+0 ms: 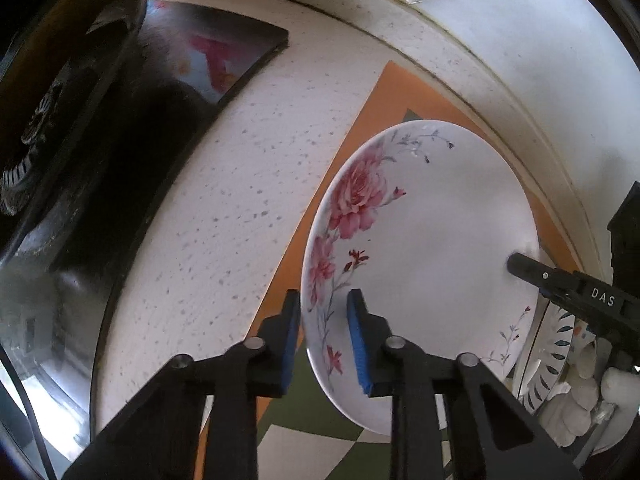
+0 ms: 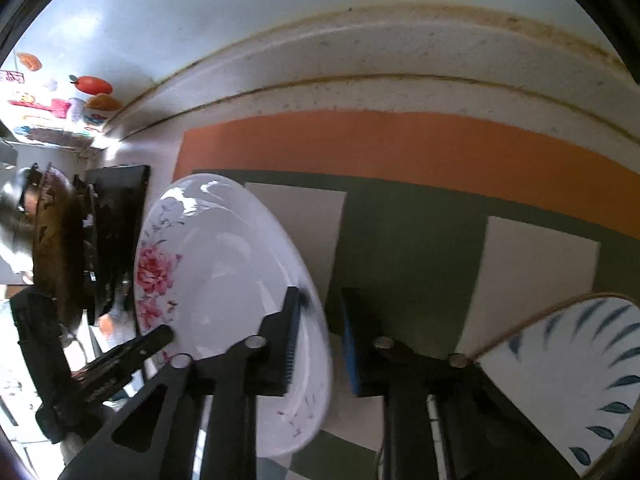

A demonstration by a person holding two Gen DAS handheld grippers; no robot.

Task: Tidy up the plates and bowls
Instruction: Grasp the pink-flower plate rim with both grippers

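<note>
A white plate with pink flowers (image 1: 432, 248) stands on edge, tilted, above an orange, green and cream mat (image 1: 384, 100). My left gripper (image 1: 324, 336) straddles its near rim, one blue pad on each side, with a gap showing. My right gripper (image 2: 320, 340) straddles the opposite rim of the same plate (image 2: 216, 280) and looks open. The right gripper's finger (image 1: 560, 280) shows at the plate's far edge in the left wrist view. A white plate with dark leaf marks (image 2: 572, 376) stands at the right.
The speckled white counter (image 1: 248, 184) meets a wall ledge (image 1: 460, 40). A dark tablet-like slab (image 1: 224, 52) lies on the counter. Dark cookware (image 2: 60, 248) stands at the left. The leaf plate and pale items (image 1: 576, 392) sit at the right.
</note>
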